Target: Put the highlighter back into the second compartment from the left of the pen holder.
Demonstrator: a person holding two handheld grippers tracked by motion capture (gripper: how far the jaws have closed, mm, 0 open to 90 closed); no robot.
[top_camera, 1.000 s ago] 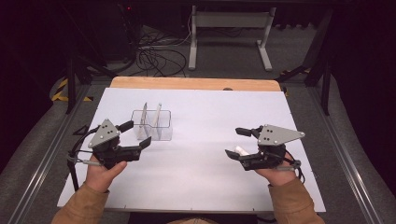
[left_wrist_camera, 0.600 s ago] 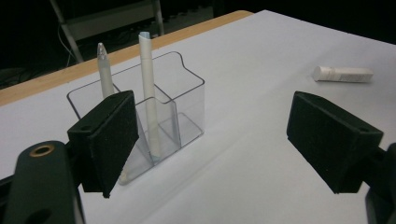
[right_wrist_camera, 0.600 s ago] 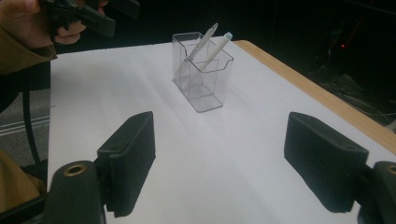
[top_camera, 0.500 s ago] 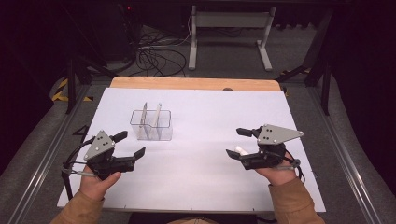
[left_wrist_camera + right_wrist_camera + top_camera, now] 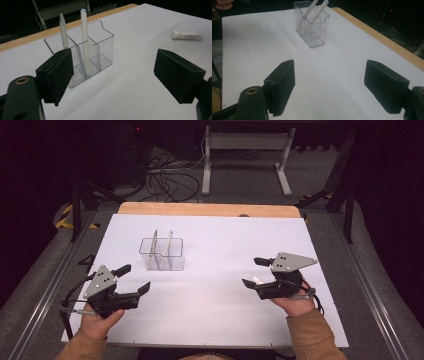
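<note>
Two grippers, one per hand, both low over the near half of the table (image 5: 210, 320). Left gripper (image 5: 134, 279) at near left: jaws spread wide, nothing between them. Right gripper (image 5: 254, 272) at near right: jaws likewise parted, empty.

One white marker (image 5: 257, 280) lies flat on the table between the right gripper's jaws in the high view, gripped by neither; whether a jaw touches it cannot be told. In the left gripper view the marker (image 5: 186, 35) lies on its side, far right, well apart from the holder.

One clear holder (image 5: 161, 254), split into compartments, stands upright left of centre, just beyond the left gripper. Two pens (image 5: 85, 42) stand in it, each leaning, tips above the rim. In the left gripper view they sit in separate compartments.

Count: two grippers, one marker, one holder, two pens.
</note>
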